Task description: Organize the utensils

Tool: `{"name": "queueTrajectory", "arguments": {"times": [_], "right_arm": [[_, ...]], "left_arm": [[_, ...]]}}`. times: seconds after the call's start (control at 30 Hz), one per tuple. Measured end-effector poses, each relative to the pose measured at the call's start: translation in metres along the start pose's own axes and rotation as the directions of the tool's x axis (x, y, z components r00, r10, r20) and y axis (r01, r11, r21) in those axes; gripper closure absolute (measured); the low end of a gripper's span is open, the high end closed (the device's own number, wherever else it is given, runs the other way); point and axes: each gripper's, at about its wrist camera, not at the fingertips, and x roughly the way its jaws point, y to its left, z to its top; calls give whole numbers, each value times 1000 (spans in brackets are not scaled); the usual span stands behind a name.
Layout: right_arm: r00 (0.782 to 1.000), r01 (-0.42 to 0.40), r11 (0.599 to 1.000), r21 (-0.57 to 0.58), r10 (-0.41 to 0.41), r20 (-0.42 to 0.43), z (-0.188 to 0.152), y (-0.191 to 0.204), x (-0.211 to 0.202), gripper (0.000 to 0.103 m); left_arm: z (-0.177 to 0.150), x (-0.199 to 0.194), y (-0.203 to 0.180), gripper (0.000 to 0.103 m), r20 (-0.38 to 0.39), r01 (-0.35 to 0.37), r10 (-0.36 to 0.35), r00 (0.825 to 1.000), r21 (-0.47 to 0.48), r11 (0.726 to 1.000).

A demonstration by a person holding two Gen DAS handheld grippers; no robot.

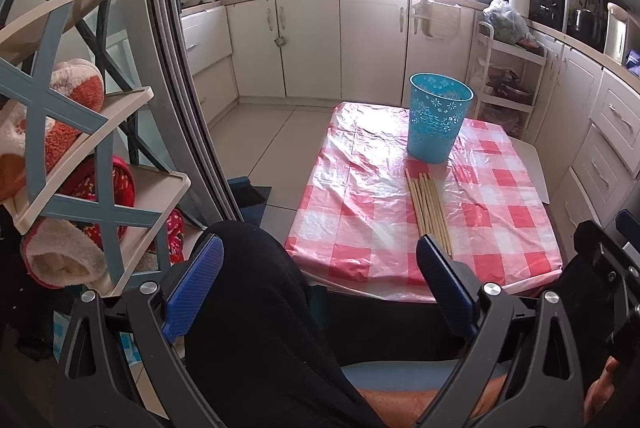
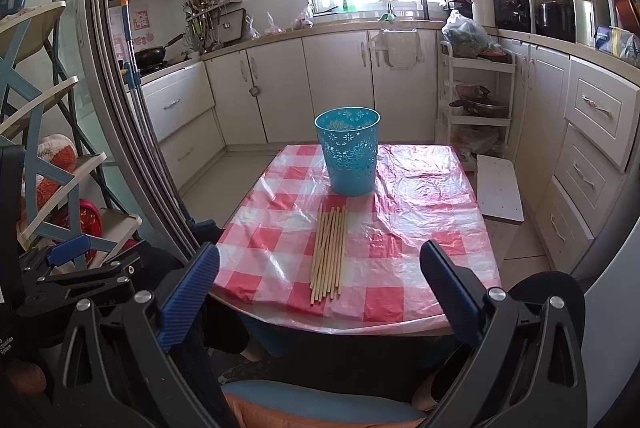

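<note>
Several wooden chopsticks (image 2: pixel 329 254) lie side by side on a small table with a red-and-white checked cloth (image 2: pixel 416 228). Just behind them stands an upright blue perforated basket (image 2: pixel 347 151); I see nothing inside it. My right gripper (image 2: pixel 320 270) hangs open before the table's near edge, nothing between its blue pads. In the left wrist view the chopsticks (image 1: pixel 429 214) and basket (image 1: pixel 438 121) sit right of centre. My left gripper (image 1: pixel 320 268) is open too, held low over a person's dark-clothed knee, short of the table.
A tiered shelf (image 1: pixel 80 147) with slippers stands at the left beside a sliding-door frame (image 2: pixel 120 107). A white trolley (image 2: pixel 476 99) and a white board (image 2: pixel 500 187) sit right of the table. Kitchen cabinets (image 2: pixel 320 75) line the back and right walls.
</note>
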Motion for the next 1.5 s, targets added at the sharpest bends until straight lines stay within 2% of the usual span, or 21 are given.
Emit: {"name": "queueTrajectory", "arguments": {"times": [1.27, 1.5], "right_arm": [[999, -1, 1000, -26, 2, 43, 1, 5, -14, 7], [999, 5, 1000, -31, -4, 38, 0, 5, -12, 7]], "left_arm": [[-2, -17, 2, 9, 40, 19, -19, 999, -5, 1000], [-5, -20, -4, 9, 40, 47, -47, 998, 18, 999]]}}
